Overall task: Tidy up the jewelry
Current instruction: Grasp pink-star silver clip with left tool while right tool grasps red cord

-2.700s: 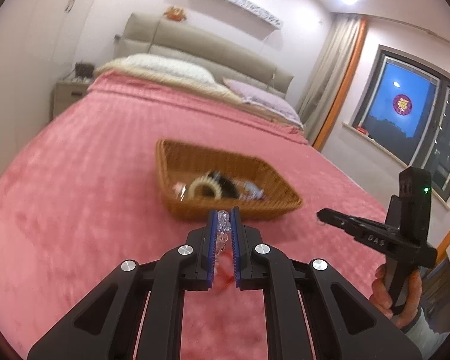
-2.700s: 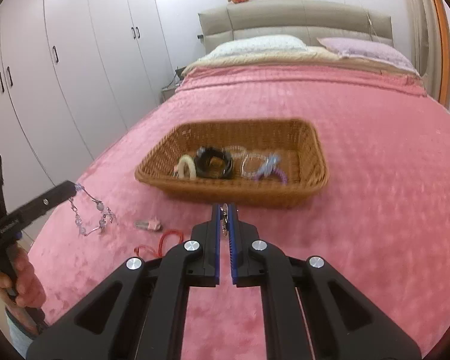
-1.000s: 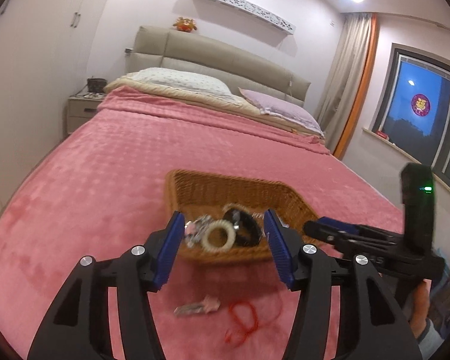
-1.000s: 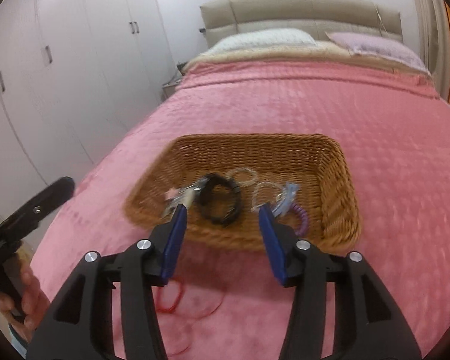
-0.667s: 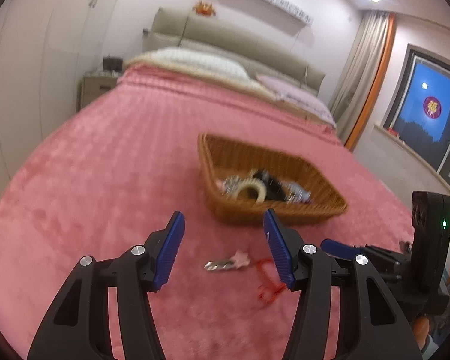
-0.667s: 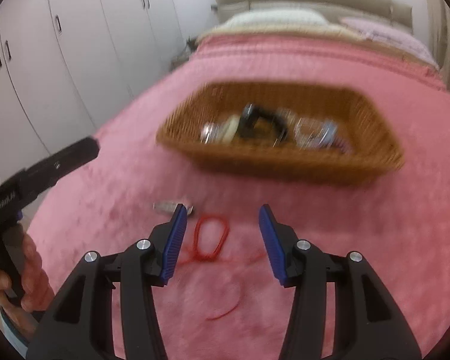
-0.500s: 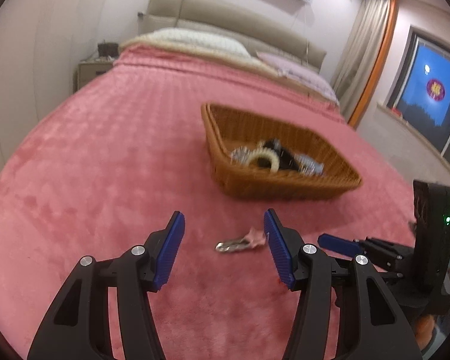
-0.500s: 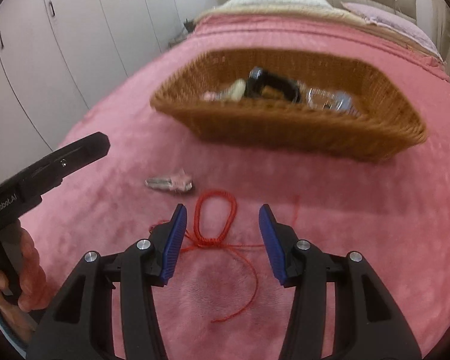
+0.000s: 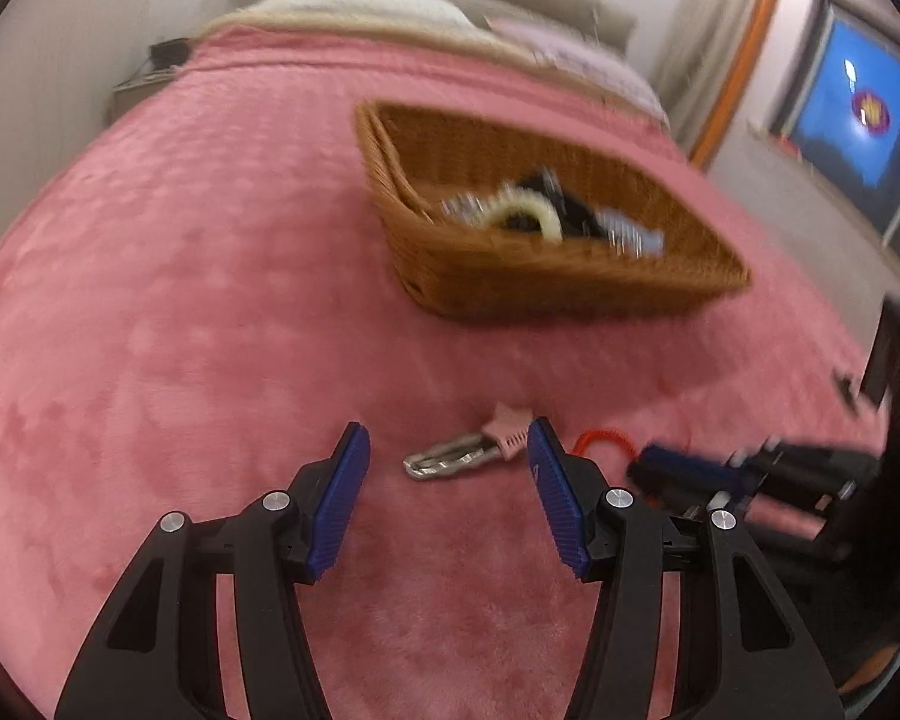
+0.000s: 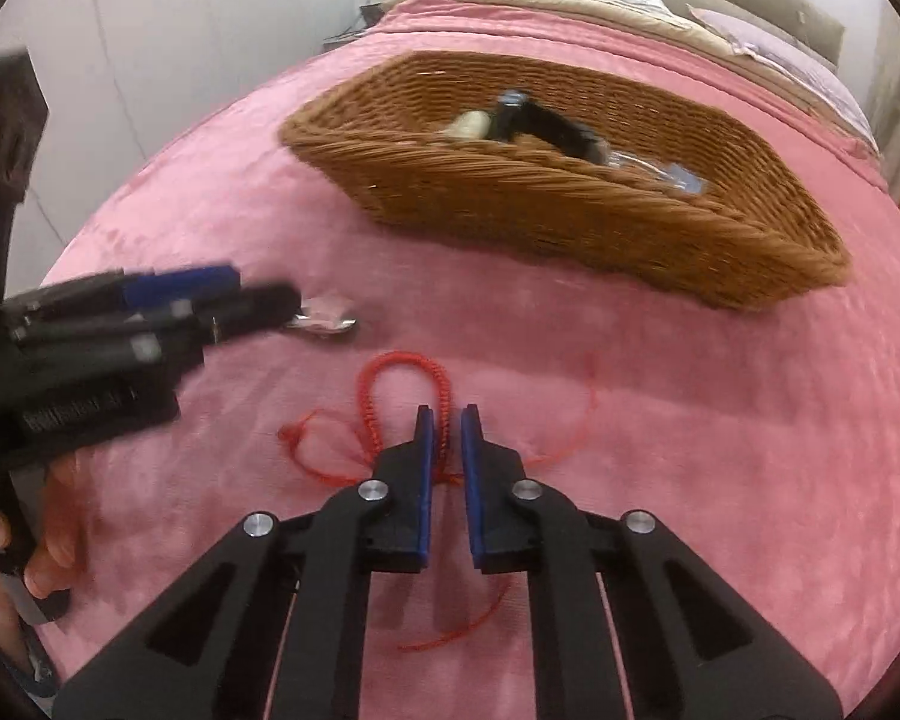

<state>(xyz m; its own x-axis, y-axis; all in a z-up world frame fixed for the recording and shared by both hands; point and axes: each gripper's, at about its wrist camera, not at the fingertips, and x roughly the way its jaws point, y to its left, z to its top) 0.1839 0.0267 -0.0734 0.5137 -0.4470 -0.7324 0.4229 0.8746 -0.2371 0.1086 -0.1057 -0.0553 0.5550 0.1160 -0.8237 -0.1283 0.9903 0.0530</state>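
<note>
most of the jewelry sits in the wicker basket (image 10: 570,204) already. two things are left on the pink blanket (image 9: 150,300): a silver hair clip (image 9: 468,450) with a pink star, and a red string bracelet (image 10: 408,414). my left gripper (image 9: 444,480) is wide apart, low over the clip. my right gripper (image 10: 447,444) is nearly together around the bracelet's braid, a small gap showing. the two tools are near each other, so i think i must lift with care. the way to the basket's near wall looks free.

Black plastic left gripper (image 9: 447,468) and right gripper (image 10: 446,441) carry ribbed blue pads (image 9: 337,501) and silver screws; bare-skinned hand (image 10: 15,546) grips one handle.
</note>
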